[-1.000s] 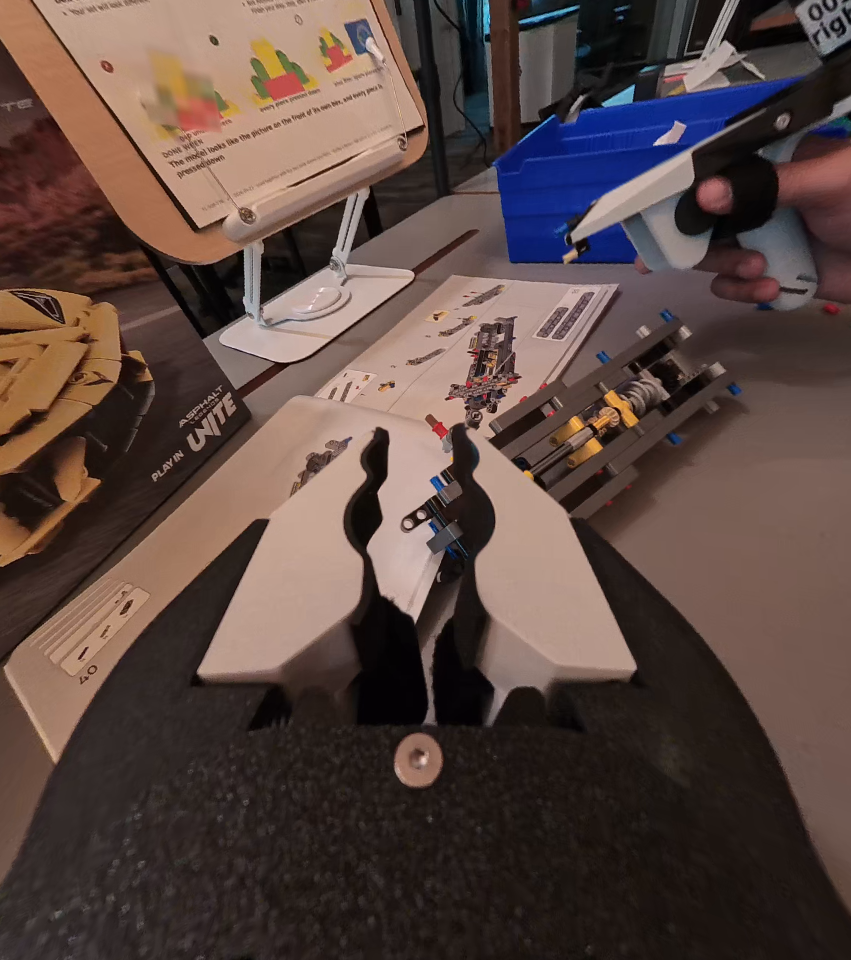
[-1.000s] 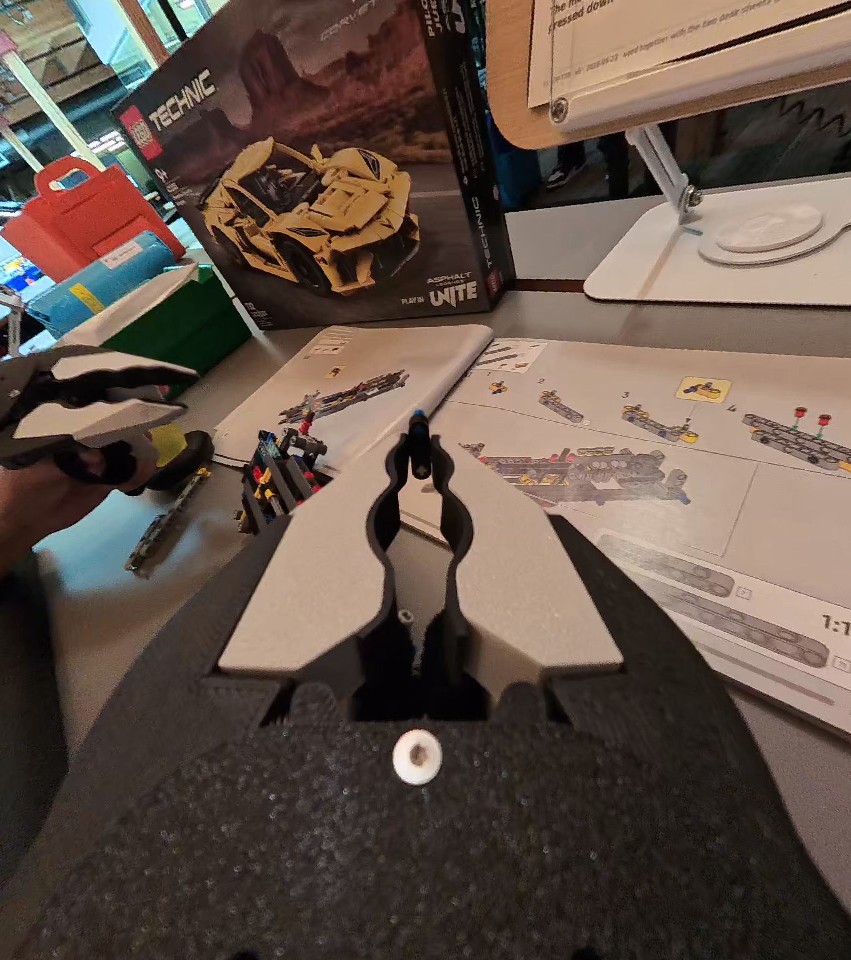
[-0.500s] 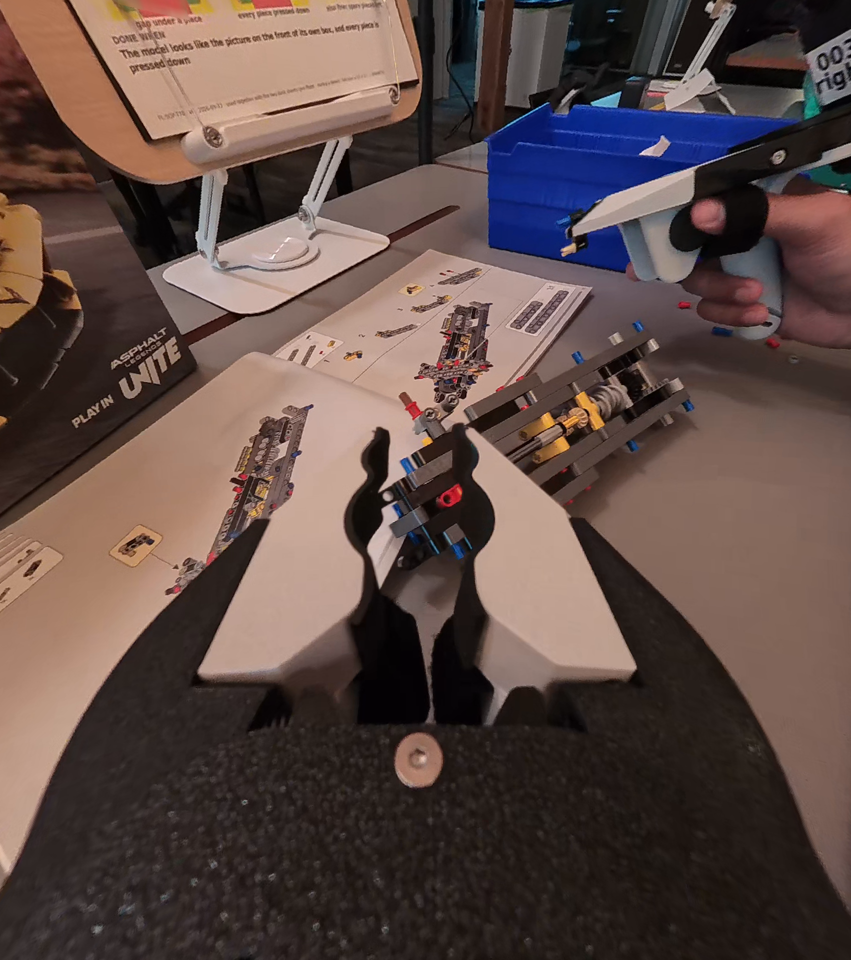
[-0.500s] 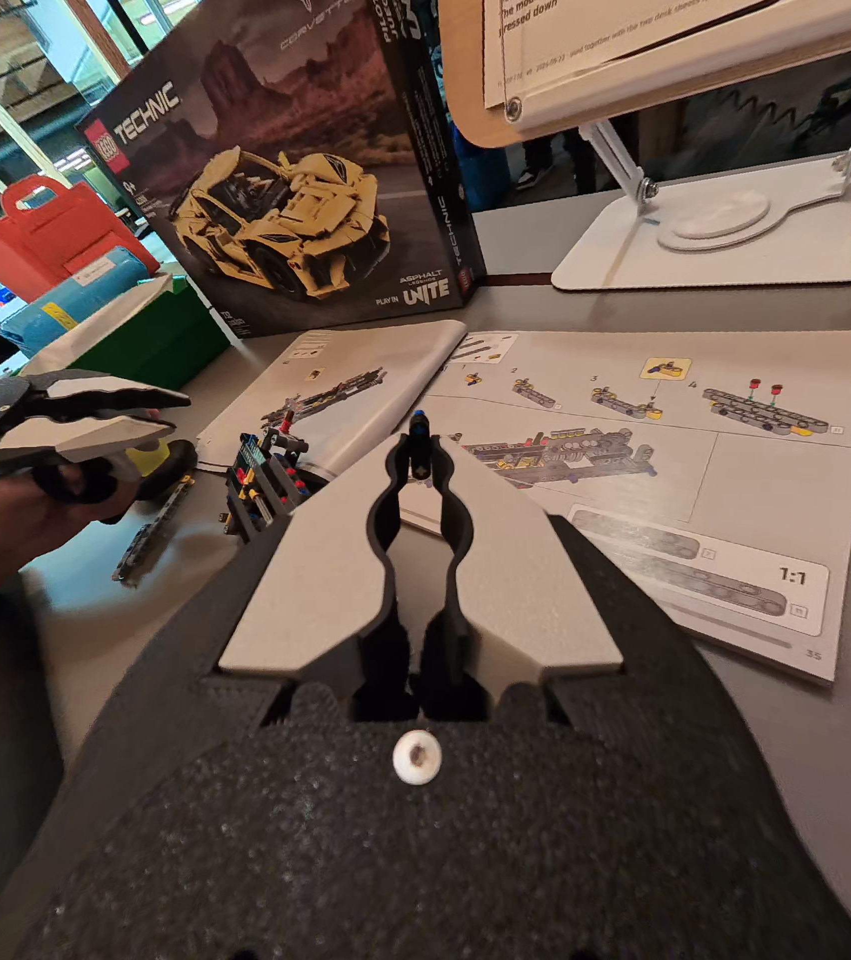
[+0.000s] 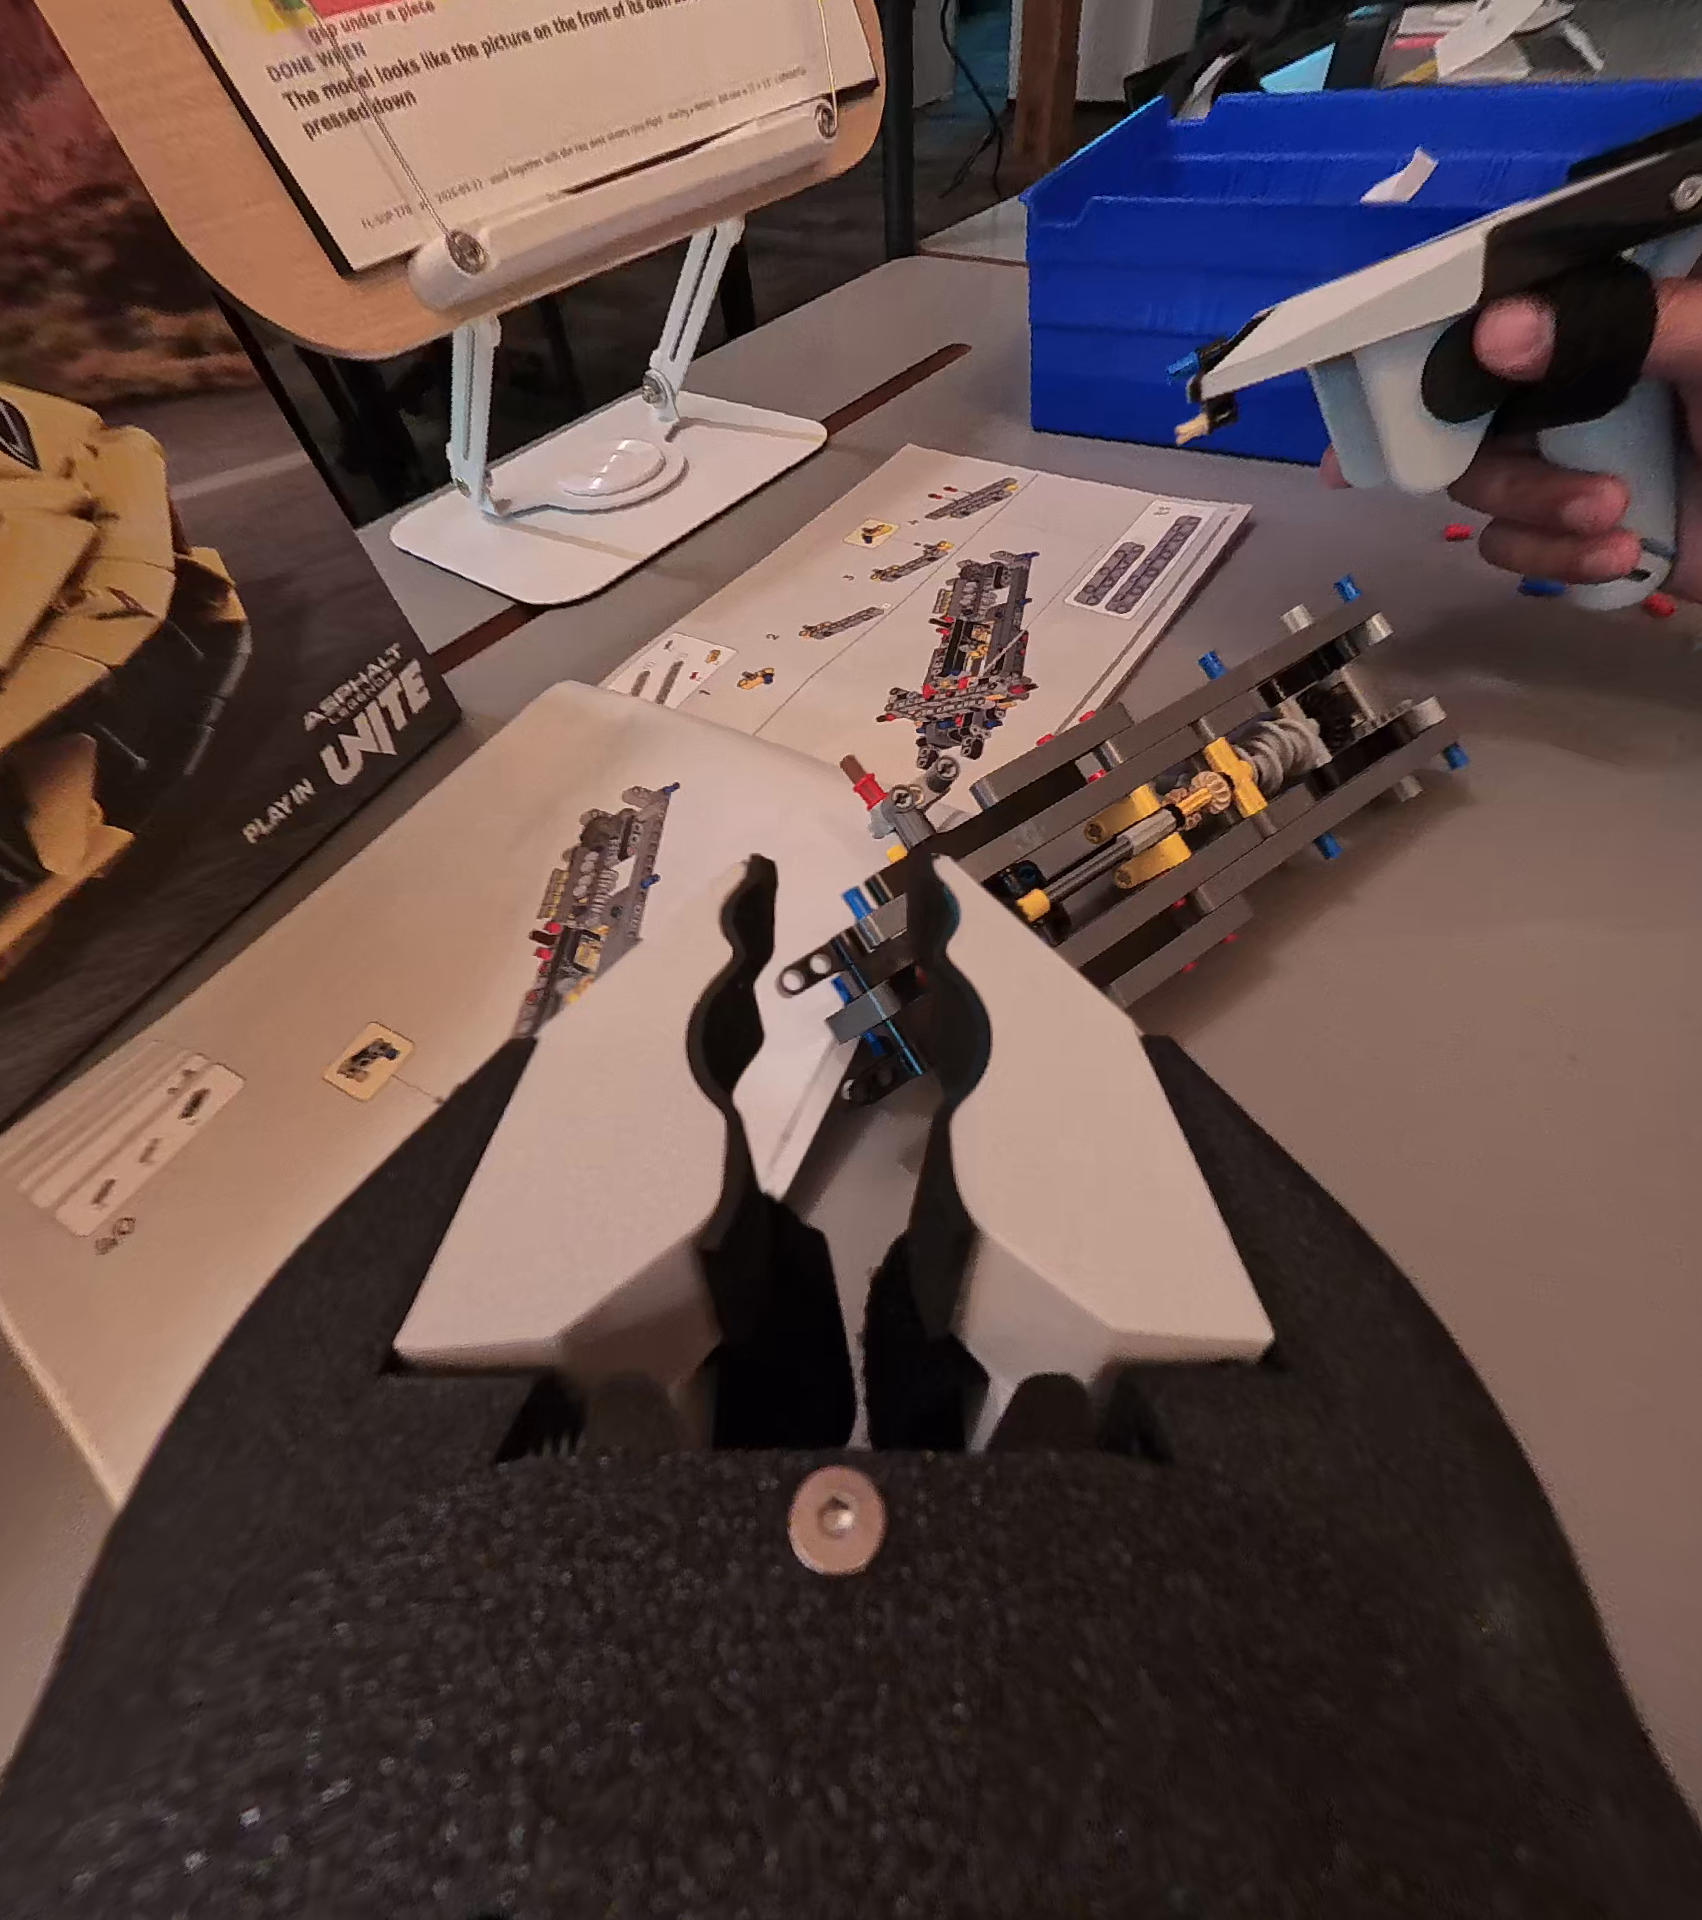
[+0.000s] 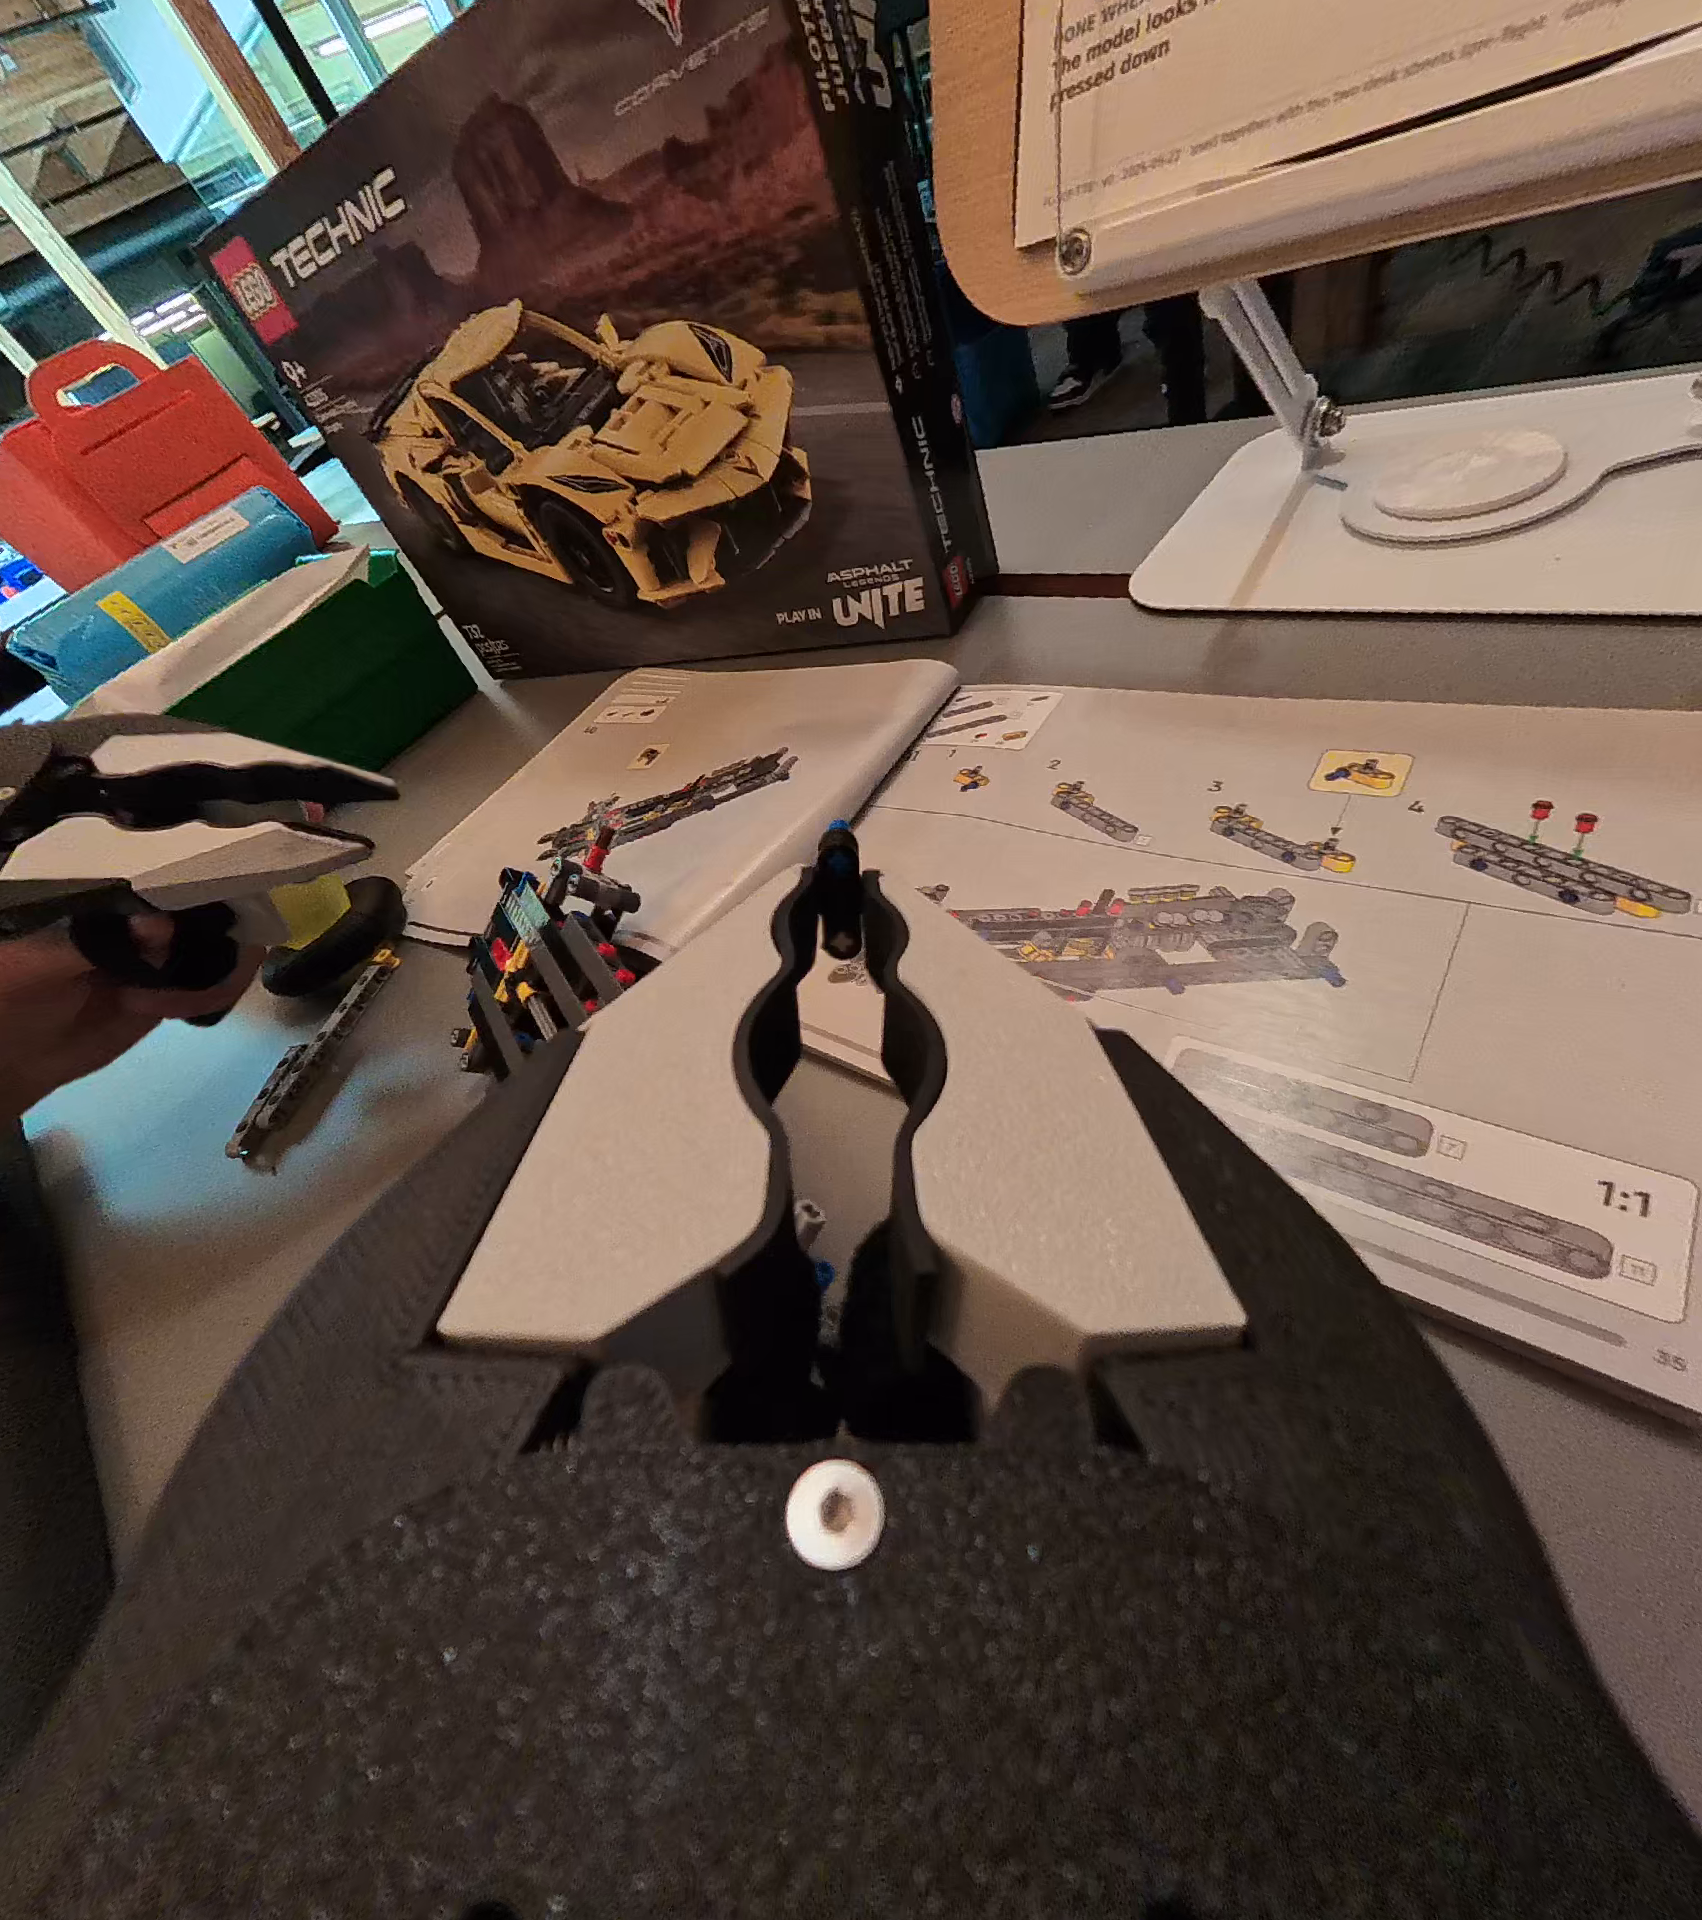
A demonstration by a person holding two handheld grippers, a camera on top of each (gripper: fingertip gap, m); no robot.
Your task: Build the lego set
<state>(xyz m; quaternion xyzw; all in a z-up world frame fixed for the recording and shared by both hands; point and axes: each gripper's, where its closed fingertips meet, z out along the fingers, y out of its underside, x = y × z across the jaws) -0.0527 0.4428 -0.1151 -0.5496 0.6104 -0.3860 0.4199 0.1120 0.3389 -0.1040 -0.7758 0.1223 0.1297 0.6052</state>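
Far left, by the back edge of the table (image 5: 1512, 1195): the set's box (image 5: 47, 675), upright, with the open instruction booklet (image 5: 379, 997) lying flat in front of it

Over the booklet's right page: left gripper (image 5: 842, 883), jaws released to a moderate gap, nothing between them and nothing touched. Raised clear of the table in the right wrist view (image 6: 374, 821), so apart from the model, though lined up with its near end

Next, toward the middle of the table: the half-built chassis (image 5: 1190, 821), lying flat, near end at the booklet's right edge, far end angled toward the blue bin (image 5: 1242, 239) at the back. Probably light and fairly stiff along its long grey side beams, but held by friction alone, with exposed blue pin ends and a yellow and grey shaft down the centre. Best gripped across the two outer beams near one end, never on the shaft or on protruding studs; likely to skate on the smooth tabletop unless braced

Furthest right, above the table: right gripper (image 5: 1202, 390), clenched on a small blue-tipped pin (image 6: 834, 847) pinched at the very fingertips, blue end poking out in front. Tiny, hard and slick, so easily twisted or dropped; likely to need a straight, firm push into a beam hole
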